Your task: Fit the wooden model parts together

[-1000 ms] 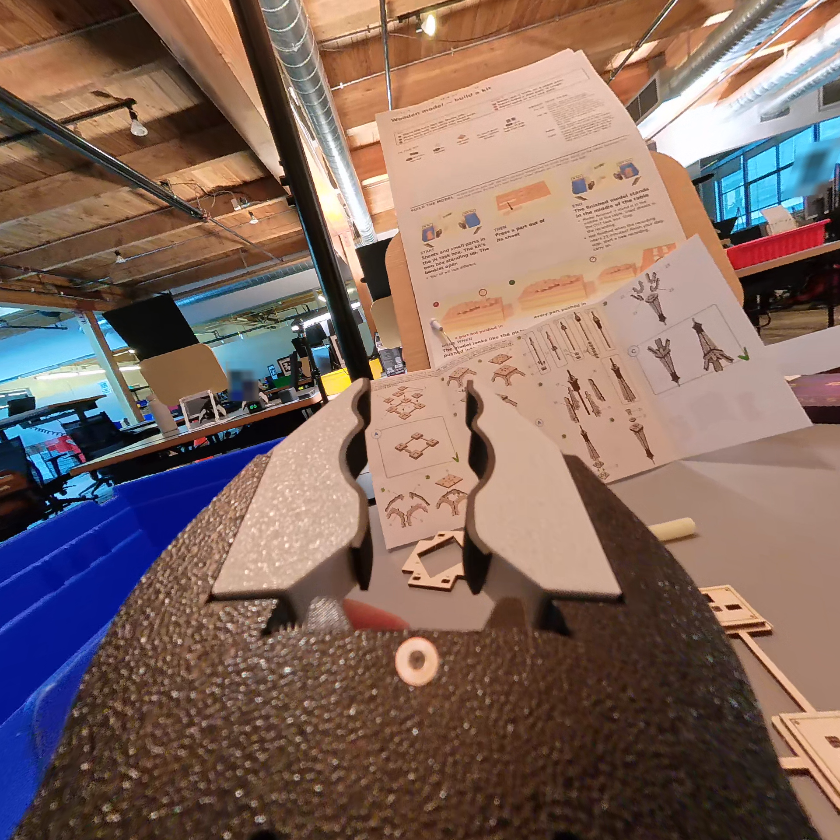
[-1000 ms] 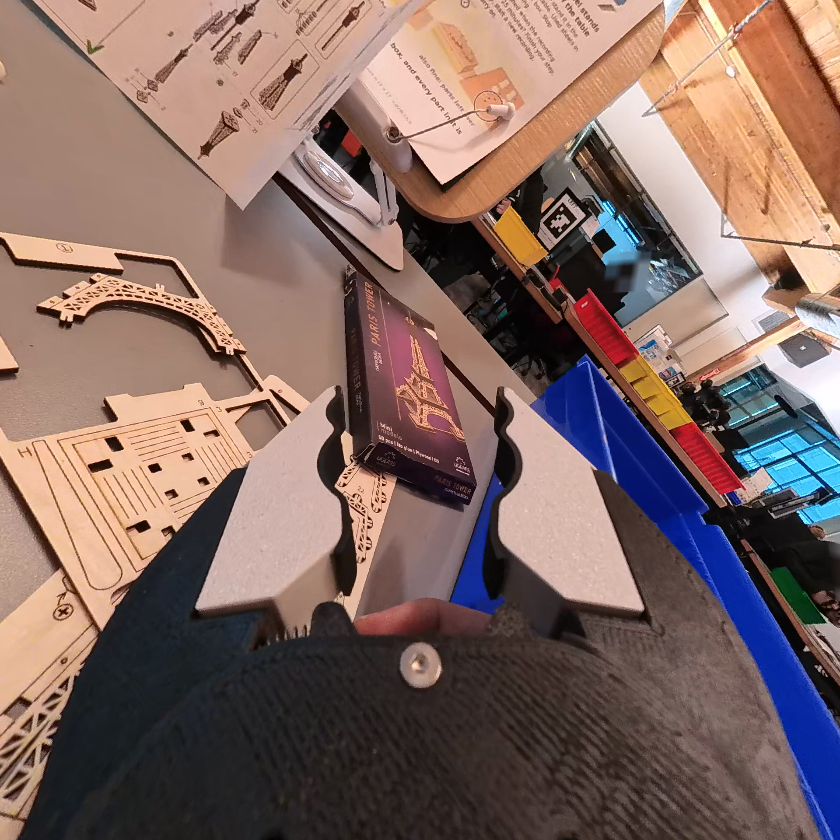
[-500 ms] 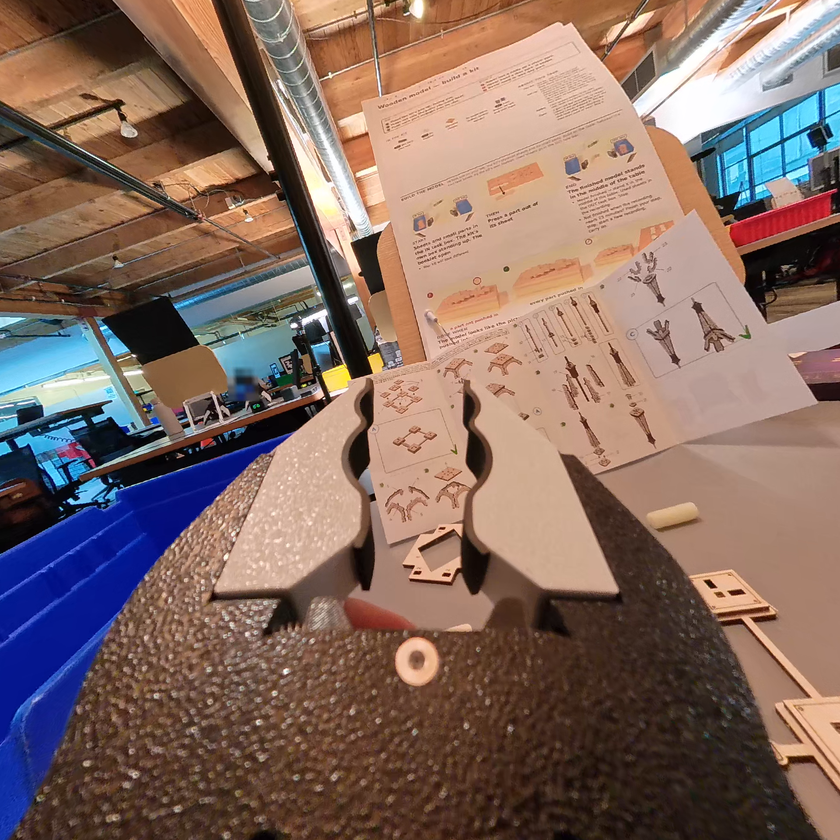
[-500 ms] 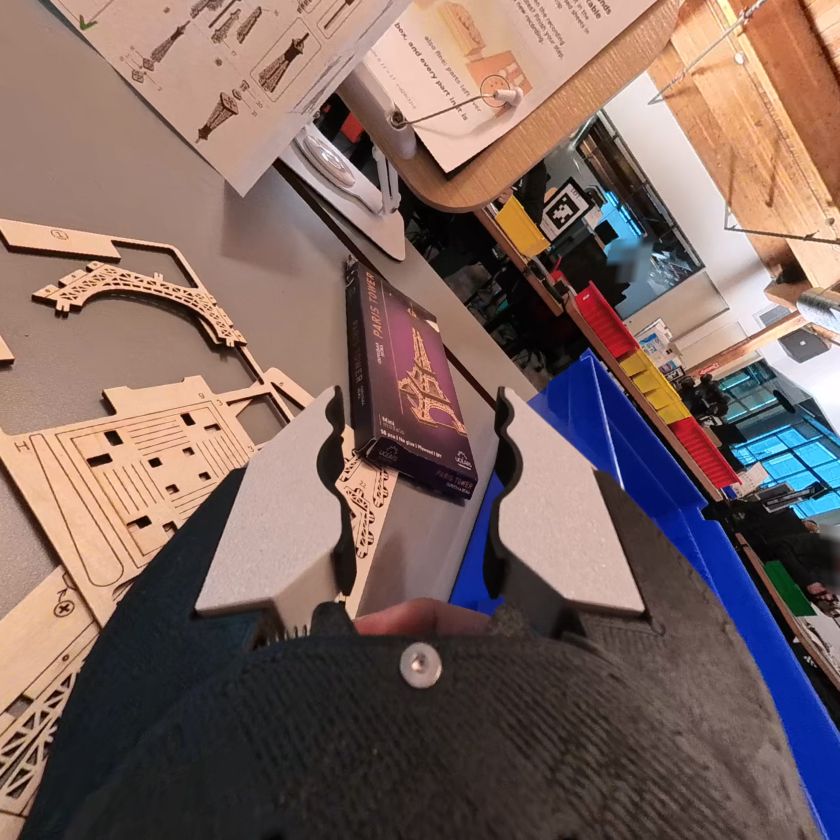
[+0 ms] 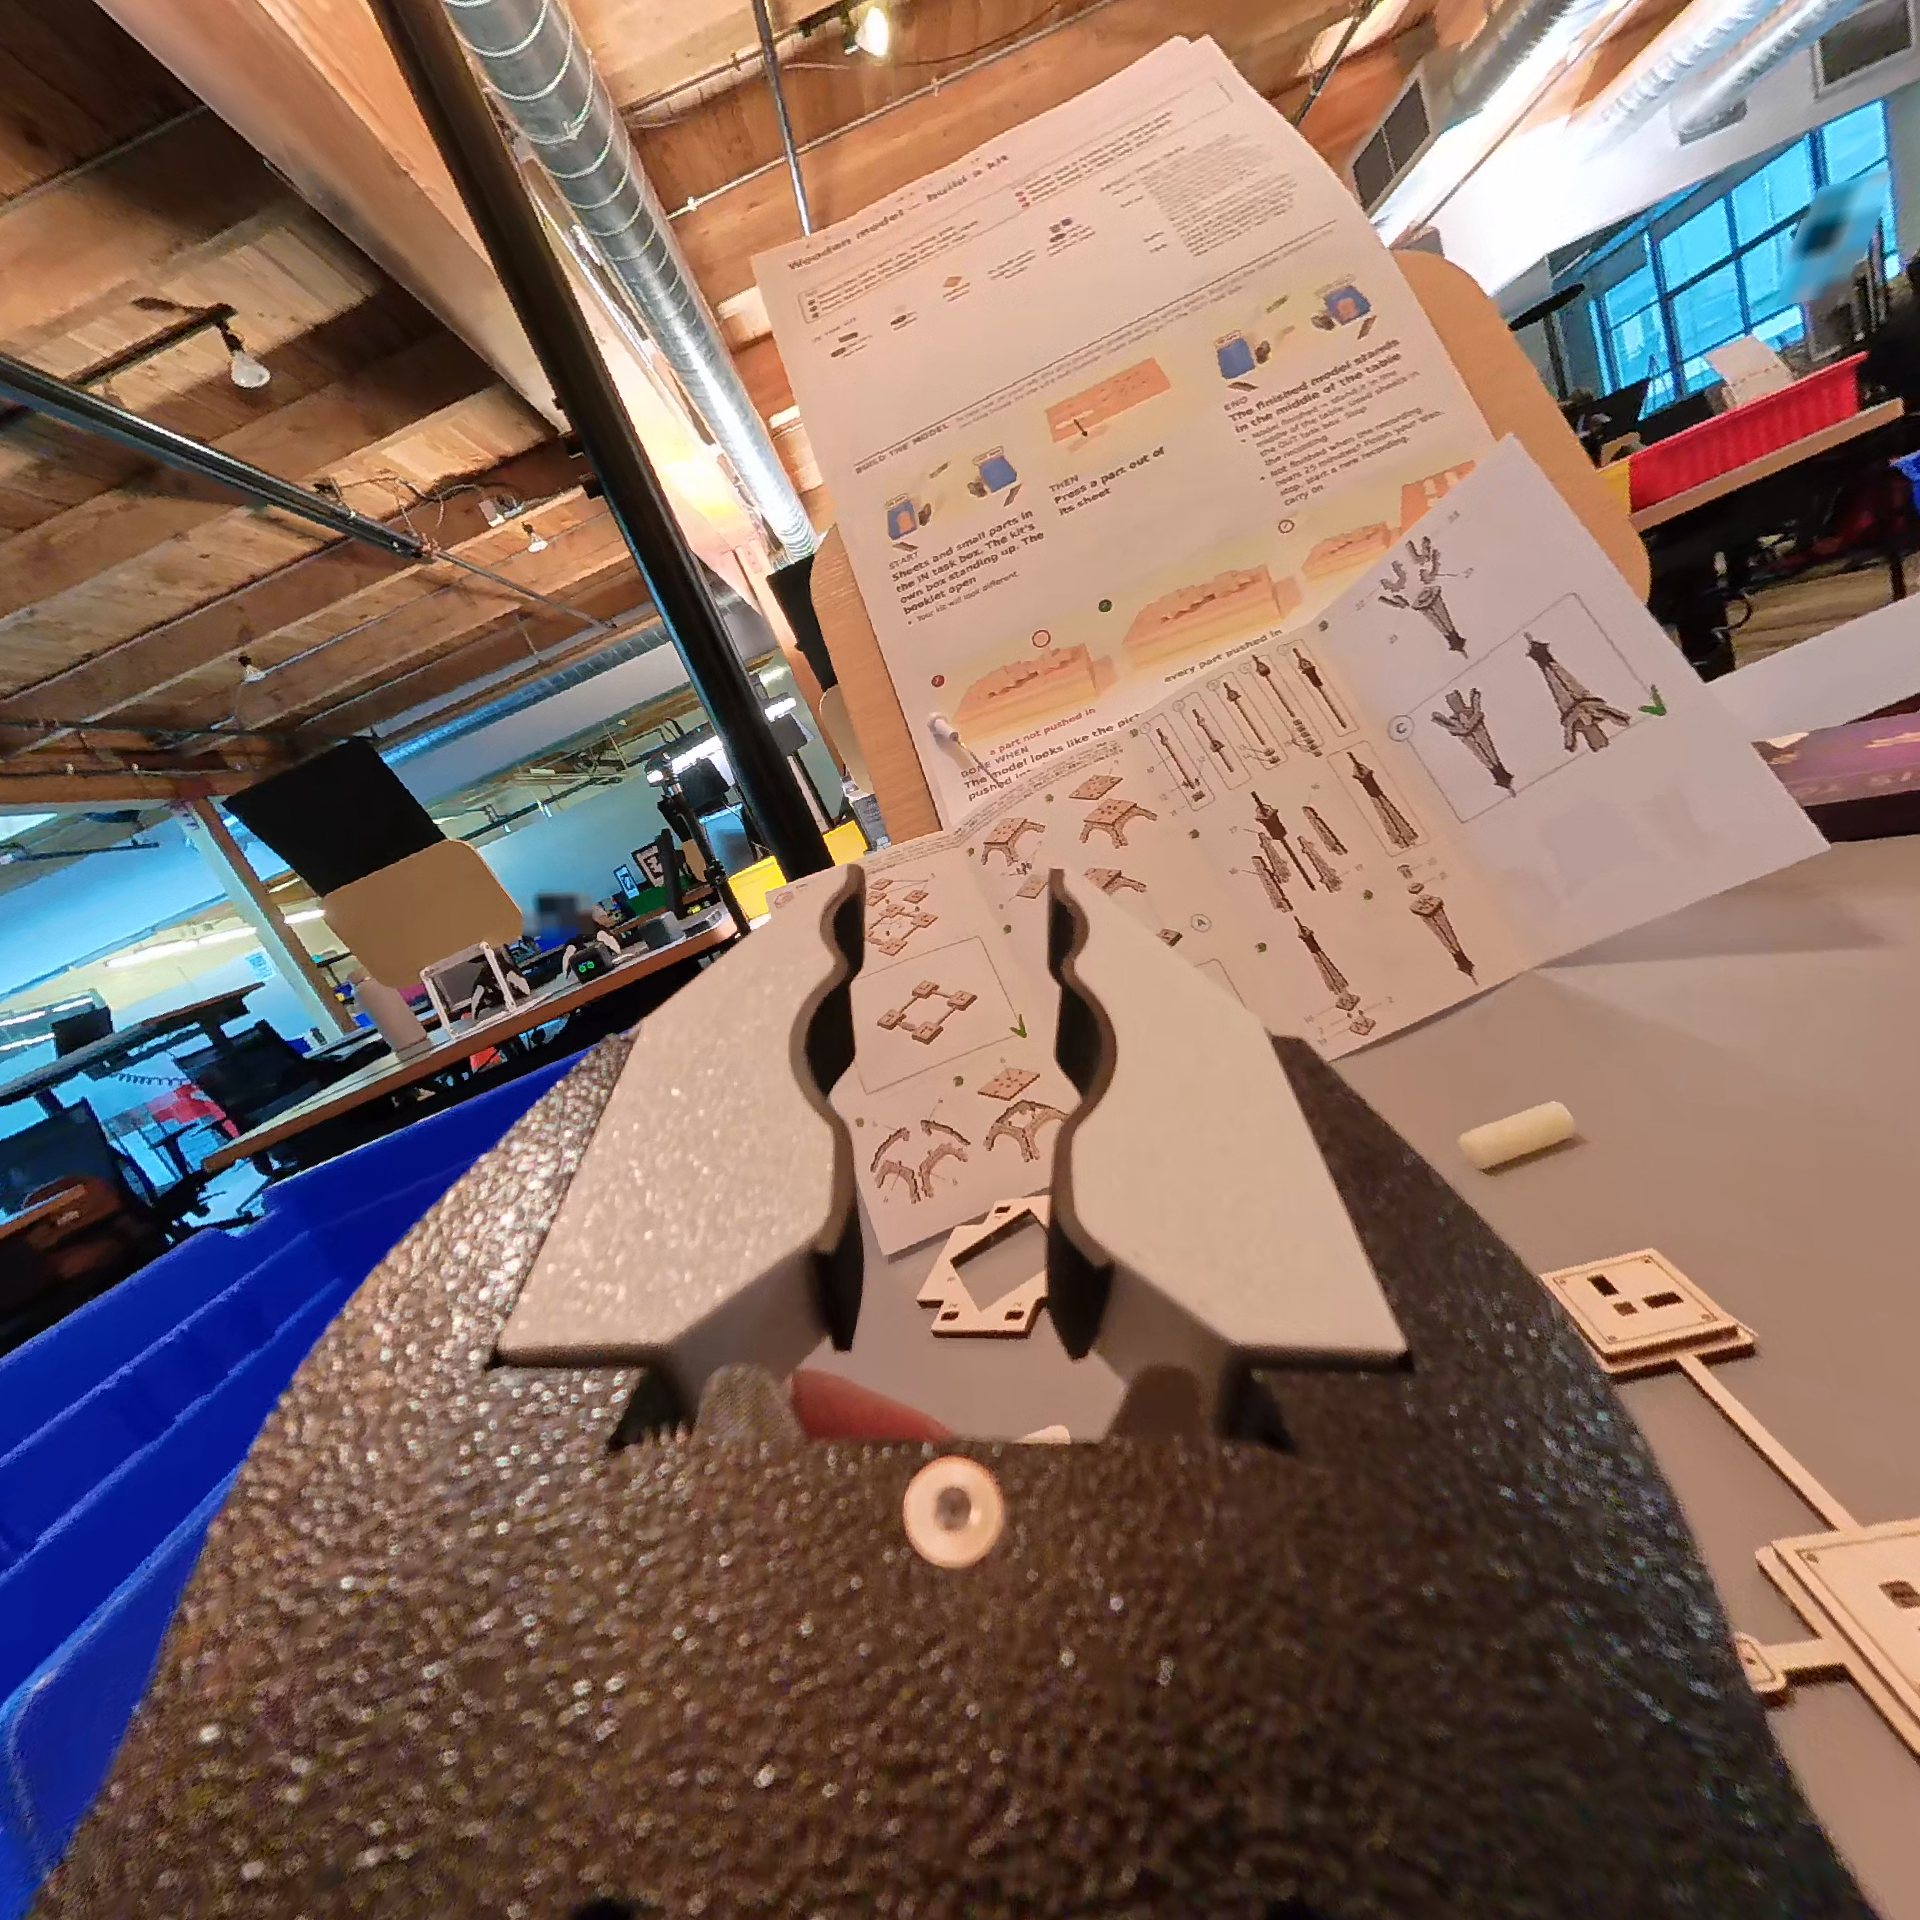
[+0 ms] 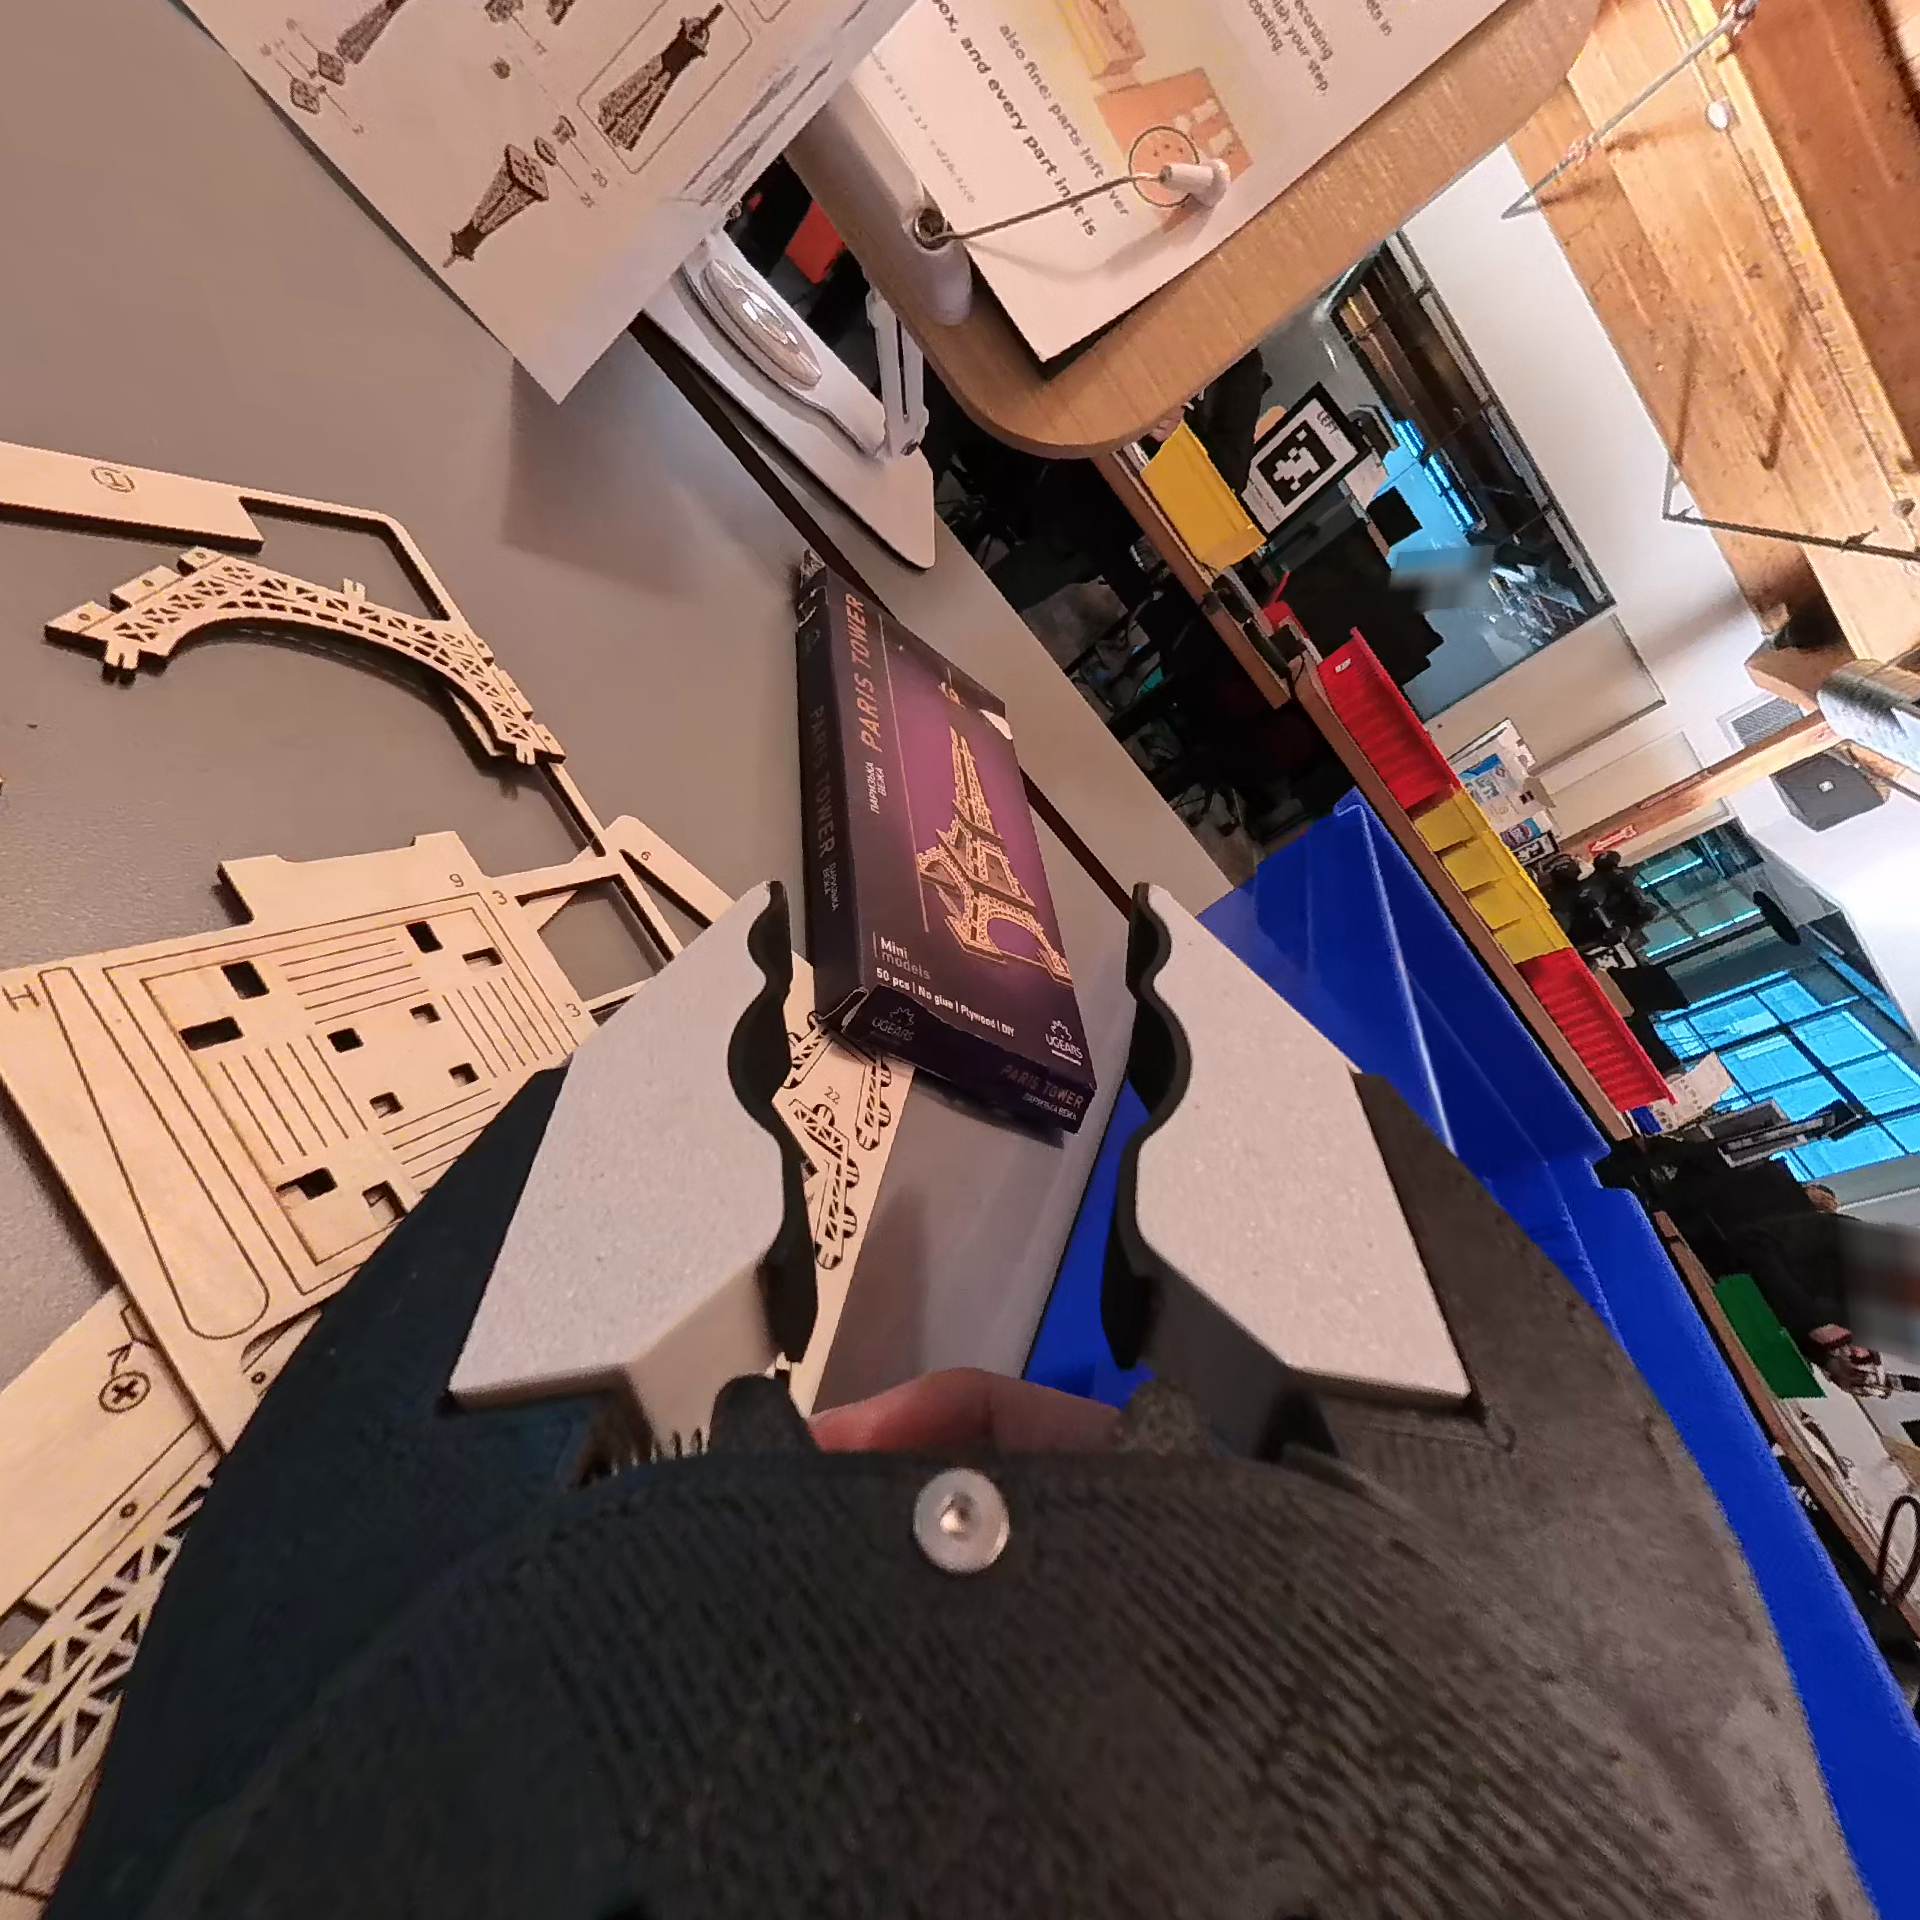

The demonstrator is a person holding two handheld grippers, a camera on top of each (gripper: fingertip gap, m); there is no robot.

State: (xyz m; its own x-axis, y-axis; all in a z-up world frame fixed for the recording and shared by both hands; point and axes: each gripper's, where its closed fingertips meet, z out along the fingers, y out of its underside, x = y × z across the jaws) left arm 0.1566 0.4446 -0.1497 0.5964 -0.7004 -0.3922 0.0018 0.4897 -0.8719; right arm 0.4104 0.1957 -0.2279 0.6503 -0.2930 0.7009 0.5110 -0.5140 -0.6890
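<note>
My left gripper (image 5: 956,904) is open and empty, held low over the grey table (image 5: 1662,1081). A small square wooden frame part (image 5: 982,1273) lies flat on the table just beyond it, seen between the fingers. Square wooden pieces on a thin strip (image 5: 1642,1314) lie to its right. My right gripper (image 6: 956,904) is open and empty above the table's right side. A laser-cut wooden sheet (image 6: 281,1060) with slots lies under and left of it, and a lattice arch part (image 6: 301,634) sits in the sheet's cut-out frame farther left.
A purple kit box (image 6: 935,862) lies by the table edge ahead of my right gripper. Blue bins flank the table (image 5: 156,1351) (image 6: 1403,1039). A folded instruction booklet (image 5: 1299,852) stands at the back, under a sheet on a wooden board (image 5: 1101,416). A small white cylinder (image 5: 1517,1135) lies on the table. Some 35 centimeters of space lies between my two pairs of fingers. My left gripper's tips are some 15 centimeters from the small white cylinder (image 5: 1517,1135).
My left gripper has drifted slightly forward and right, so the square frame part sits lower between its fingers. My right gripper has shifted slightly; the box and sheet have not moved.
</note>
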